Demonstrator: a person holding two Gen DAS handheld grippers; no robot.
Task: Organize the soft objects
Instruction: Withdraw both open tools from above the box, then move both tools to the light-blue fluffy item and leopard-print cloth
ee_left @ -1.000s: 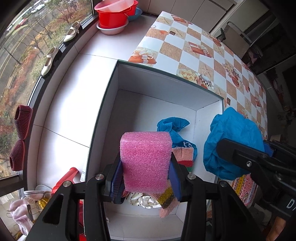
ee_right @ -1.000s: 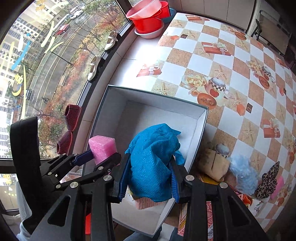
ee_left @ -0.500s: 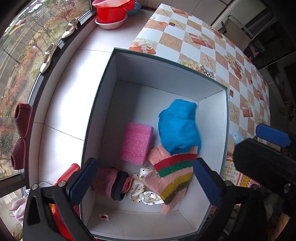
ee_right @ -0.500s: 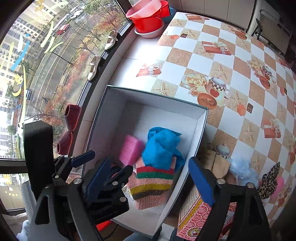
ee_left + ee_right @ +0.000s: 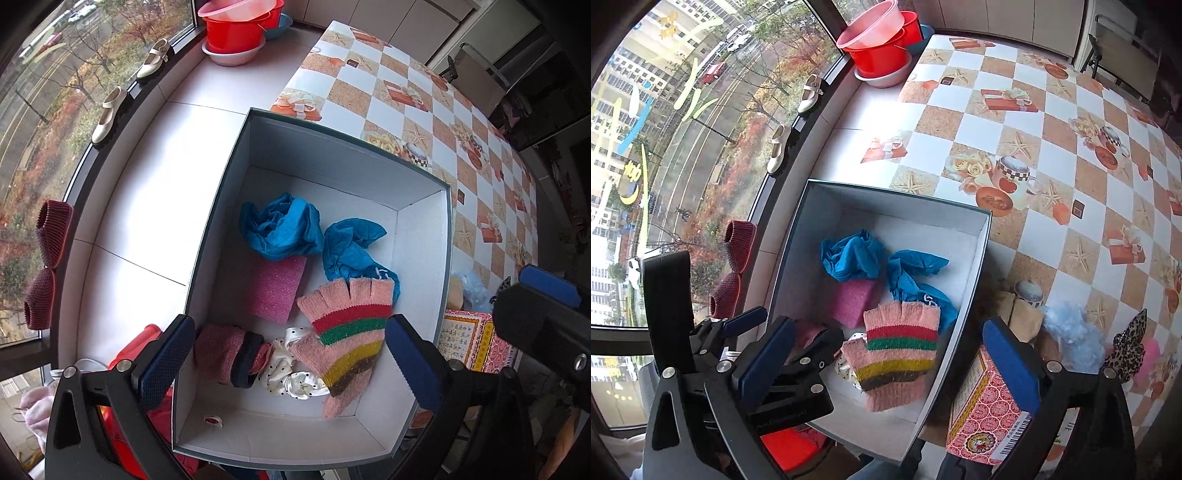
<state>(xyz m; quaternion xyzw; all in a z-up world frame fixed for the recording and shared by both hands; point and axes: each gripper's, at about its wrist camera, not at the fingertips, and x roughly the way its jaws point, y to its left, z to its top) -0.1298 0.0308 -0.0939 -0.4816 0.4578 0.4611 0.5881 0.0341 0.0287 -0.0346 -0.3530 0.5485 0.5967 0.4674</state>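
A grey box (image 5: 332,136) (image 5: 798,236) with a white inside holds soft things: a pink foam block (image 5: 279,290) (image 5: 851,301), two crumpled blue cloths (image 5: 282,227) (image 5: 349,247) (image 5: 849,254), a striped pink knit glove (image 5: 345,332) (image 5: 899,349), a dark pink sock (image 5: 225,352) and a white dotted scrunchie (image 5: 291,376). My left gripper (image 5: 290,363) is open and empty above the box's near end. My right gripper (image 5: 886,363) is open and empty over the box's right wall.
Right of the box on the checkered tablecloth (image 5: 1052,122) lie a patterned red carton (image 5: 988,410), a tan soft item (image 5: 1023,315), a pale blue fluffy item (image 5: 1071,334) and a leopard-print item (image 5: 1126,345). Red basins (image 5: 236,26), shoes and slippers stand along the windowsill.
Both grippers opened. The pink foam block and the blue cloth dropped into the box and now lie among the other items. Both grippers have drawn back a little.
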